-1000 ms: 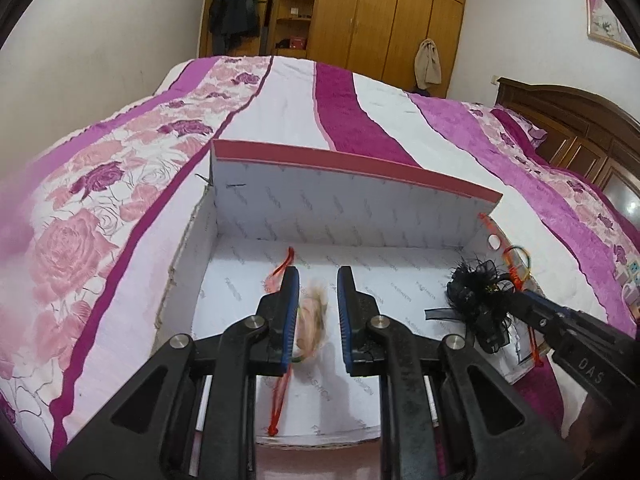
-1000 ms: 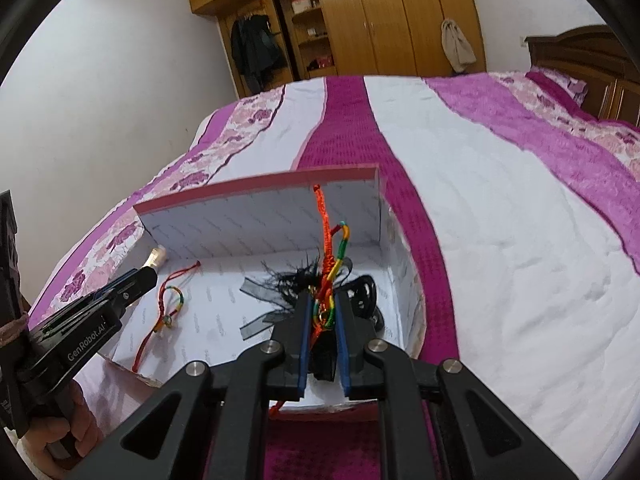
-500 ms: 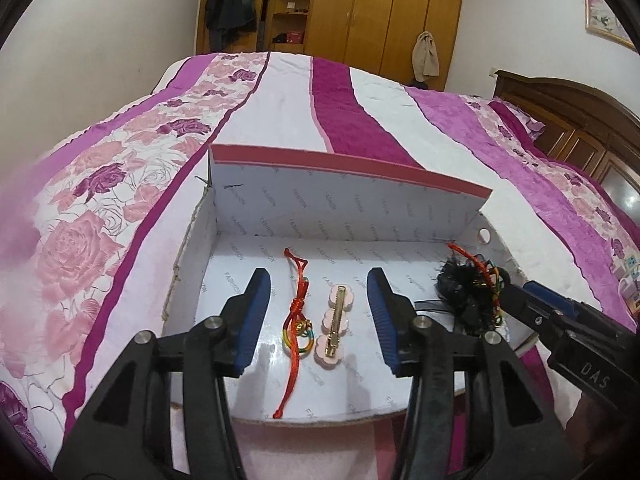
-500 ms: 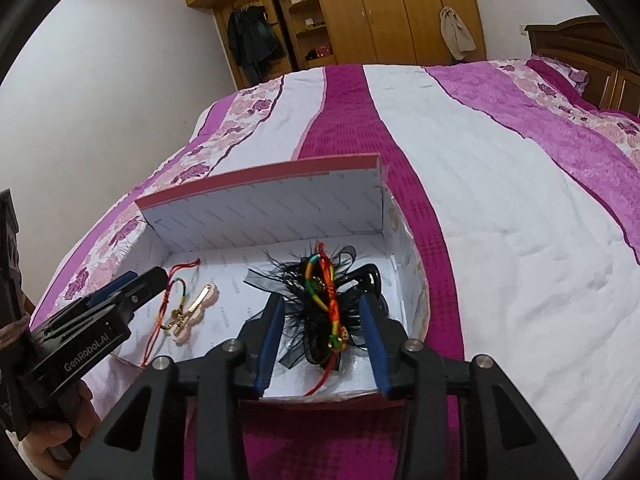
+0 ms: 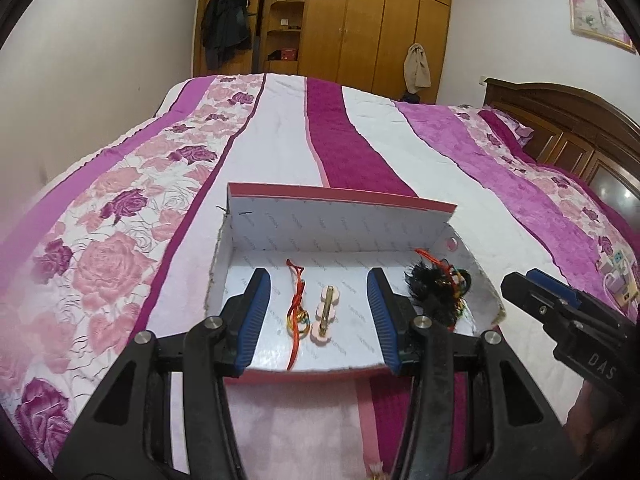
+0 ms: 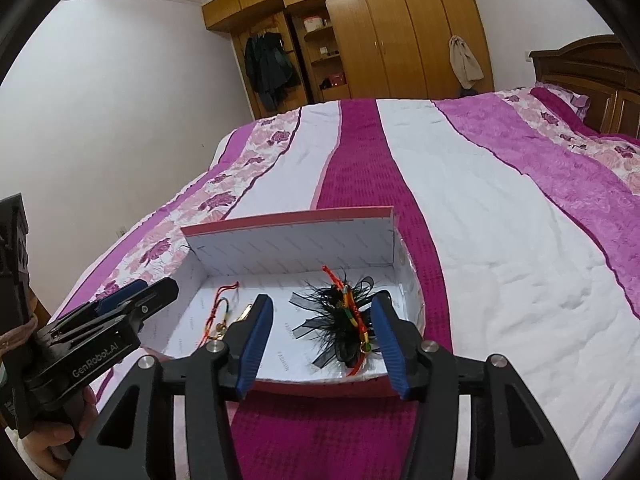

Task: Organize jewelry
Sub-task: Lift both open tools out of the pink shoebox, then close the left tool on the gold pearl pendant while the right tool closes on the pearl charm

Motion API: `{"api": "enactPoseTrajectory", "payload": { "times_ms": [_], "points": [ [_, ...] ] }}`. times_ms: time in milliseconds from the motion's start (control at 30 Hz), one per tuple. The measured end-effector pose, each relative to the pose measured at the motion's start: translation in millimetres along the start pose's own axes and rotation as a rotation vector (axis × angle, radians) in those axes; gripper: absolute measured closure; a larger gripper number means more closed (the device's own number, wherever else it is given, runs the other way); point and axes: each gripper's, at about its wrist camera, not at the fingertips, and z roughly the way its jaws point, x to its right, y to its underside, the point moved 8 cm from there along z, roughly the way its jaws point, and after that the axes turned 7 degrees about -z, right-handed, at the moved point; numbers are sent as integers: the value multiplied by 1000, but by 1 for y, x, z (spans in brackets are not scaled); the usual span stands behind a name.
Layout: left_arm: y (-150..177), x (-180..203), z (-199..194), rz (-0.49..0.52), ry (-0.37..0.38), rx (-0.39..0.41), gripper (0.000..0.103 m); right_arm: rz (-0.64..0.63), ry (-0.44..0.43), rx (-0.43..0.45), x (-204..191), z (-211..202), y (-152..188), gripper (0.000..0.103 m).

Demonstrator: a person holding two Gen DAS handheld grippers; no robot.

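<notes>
So, drop-off step looks basically done on both sides. My left gripper (image 5: 320, 312) has its blue-padded jaws spread with nothing pinched; they opened a moment ago and have sat at that width since. Framed between them, lying loose on the floor of the shallow white cardboard box with the pink-red rim (image 5: 340, 198), are the red braided cord bracelet with a gold charm and rainbow ring (image 5: 297, 312) and, just beside it, the pale pink flower-lobed hair clip with a gold bar (image 5: 326, 312), both toward the box's near edge, left of middle.

My right gripper (image 6: 322, 334) has just been opening too, and its jaws stand apart around (not touching, as far as I can tell) the black feather-and-ribbon hair piece (image 6: 334, 318) with a second red and multicoloured cord bracelet (image 6: 354, 314) draped over it, in the box's right half near the right wall.

Next move, I reckon: back both grippers out without snagging a cord or feather, then look for whatever's left. No more jewelry is in view on the striped magenta, white and rose-print bedspread (image 6: 500, 208), so we may be nearly finished.

Readable writing: "GenRobot.AI" on the left gripper's body, "DAS" on the right one's, and a faint repeated "FASHION" print on the box lining.
</notes>
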Motion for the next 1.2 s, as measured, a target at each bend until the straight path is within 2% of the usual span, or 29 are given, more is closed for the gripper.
{"api": "enactPoseTrajectory", "payload": {
  "times_ms": [333, 567, 1000, 1200],
  "points": [
    [9, -4, -34, 21, -10, -27, 61, 21, -11, -4, -3, -37, 11, 48],
    [33, -11, -50, 18, -9, -84, 61, 19, -12, -31, -4, -56, 30, 48],
    [82, -27, -59, 39, -50, -194, 61, 30, -27, -119, -8, -75, 76, 48],
    [102, -38, -56, 24, -93, -258, 61, 30, -23, -170, -6, -74, 101, 48]
  ]
}}
